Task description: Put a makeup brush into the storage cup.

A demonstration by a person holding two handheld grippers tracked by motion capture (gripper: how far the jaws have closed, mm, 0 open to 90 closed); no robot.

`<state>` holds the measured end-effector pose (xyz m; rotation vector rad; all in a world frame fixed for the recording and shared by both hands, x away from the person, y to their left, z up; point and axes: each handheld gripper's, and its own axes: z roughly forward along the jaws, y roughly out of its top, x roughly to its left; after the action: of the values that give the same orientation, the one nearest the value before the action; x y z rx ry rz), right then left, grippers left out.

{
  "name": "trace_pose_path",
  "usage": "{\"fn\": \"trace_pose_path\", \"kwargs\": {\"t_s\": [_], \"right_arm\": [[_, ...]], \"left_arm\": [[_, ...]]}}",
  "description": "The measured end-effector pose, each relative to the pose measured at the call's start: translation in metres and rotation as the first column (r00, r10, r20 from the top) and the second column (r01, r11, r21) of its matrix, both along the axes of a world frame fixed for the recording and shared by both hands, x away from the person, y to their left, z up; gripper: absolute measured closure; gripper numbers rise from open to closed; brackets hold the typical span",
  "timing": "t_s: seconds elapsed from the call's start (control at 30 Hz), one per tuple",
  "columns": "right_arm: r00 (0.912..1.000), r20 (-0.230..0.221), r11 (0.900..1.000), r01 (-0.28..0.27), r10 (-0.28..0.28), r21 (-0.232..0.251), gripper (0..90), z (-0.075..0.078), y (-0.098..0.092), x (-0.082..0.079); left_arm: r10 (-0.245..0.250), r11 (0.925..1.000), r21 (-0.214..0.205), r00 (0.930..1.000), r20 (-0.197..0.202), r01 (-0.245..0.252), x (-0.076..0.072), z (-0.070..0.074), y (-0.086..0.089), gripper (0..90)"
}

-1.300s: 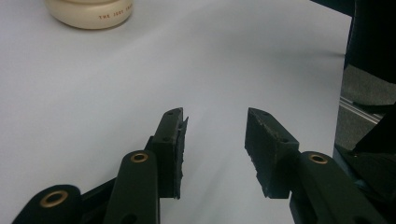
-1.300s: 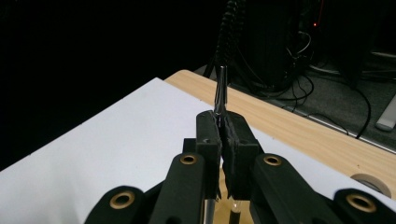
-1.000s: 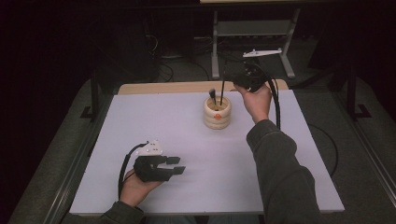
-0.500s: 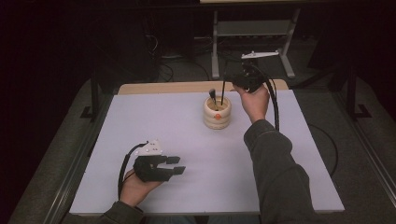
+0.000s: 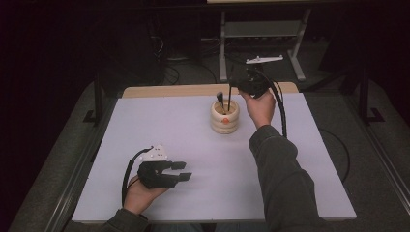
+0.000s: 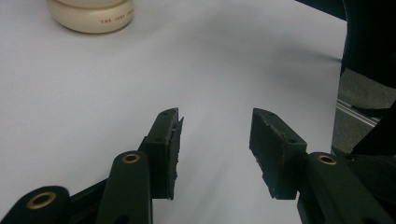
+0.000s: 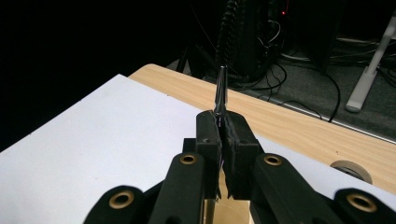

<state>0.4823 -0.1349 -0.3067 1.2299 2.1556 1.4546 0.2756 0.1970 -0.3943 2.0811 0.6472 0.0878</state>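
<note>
A cream ribbed holder [image 5: 225,117] stands at the back middle of the white table top [image 5: 193,145]; the left gripper view shows its base [image 6: 91,16] at top left. A black-tipped tool [image 5: 220,98] leans in it, next to a small orange piece. My right gripper [image 5: 235,87] hovers just above the holder, shut on a thin dark stick [image 5: 229,101] that reaches down into it. The right gripper view shows its jaws [image 7: 223,135] pressed together on the stick [image 7: 221,88]. My left gripper [image 5: 184,171] rests at the front left, open with nothing between its fingers [image 6: 215,126].
A strip of bare wood [image 7: 299,126] runs along the table's back edge, with a roll of tape [image 7: 351,171] lying on it. Behind the table stand a metal frame [image 5: 261,30] and tangled cables [image 7: 289,88] on the dark floor.
</note>
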Motion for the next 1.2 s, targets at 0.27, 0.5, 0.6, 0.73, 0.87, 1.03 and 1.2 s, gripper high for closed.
{"fn": "trace_pose_path", "kwargs": {"t_s": [0.27, 0.5, 0.6, 0.73, 0.87, 1.03, 1.2], "right_arm": [[0.9999, -0.013, 0.9999, 0.006, -0.006, -0.012, 84.6, -0.008, 0.003, 0.001], [0.9999, -0.011, 0.9998, 0.011, -0.011, -0.017, 84.6, -0.012, 0.005, 0.001], [0.9997, -0.021, 0.9998, 0.013, -0.013, -0.014, 84.6, -0.016, 0.004, 0.001], [0.9996, -0.025, 0.9997, 0.016, -0.017, -0.017, 84.6, -0.020, 0.003, 0.001], [0.9993, -0.031, 0.9997, 0.020, -0.020, -0.017, 84.5, -0.023, 0.003, 0.001], [0.9992, -0.033, 0.9996, 0.020, -0.021, -0.017, 84.4, -0.026, 0.003, 0.001], [0.9990, -0.039, 0.9996, 0.023, -0.023, -0.014, 84.3, -0.029, 0.002, 0.000]], "left_arm": [[0.005, 0.9999, -0.012, 1.0000, 0.000, -0.005, -0.001, 0.000, 0.001, 52.2], [0.011, 0.9998, -0.016, 0.9999, -0.004, -0.011, -0.001, 0.000, 0.001, 52.1], [0.010, 0.9999, -0.011, 0.9999, -0.004, -0.010, -0.001, 0.001, 0.001, 52.1], [0.006, 1.0000, -0.006, 1.0000, 0.001, -0.006, -0.001, 0.000, 0.001, 52.0], [0.002, 1.0000, 0.005, 1.0000, 0.005, -0.002, -0.001, 0.001, 0.002, 52.0], [0.006, 1.0000, -0.004, 1.0000, 0.002, -0.006, -0.001, 0.001, 0.001, 52.0], [0.010, 0.9999, -0.009, 1.0000, -0.002, -0.010, -0.001, 0.001, 0.001, 51.9]]}}
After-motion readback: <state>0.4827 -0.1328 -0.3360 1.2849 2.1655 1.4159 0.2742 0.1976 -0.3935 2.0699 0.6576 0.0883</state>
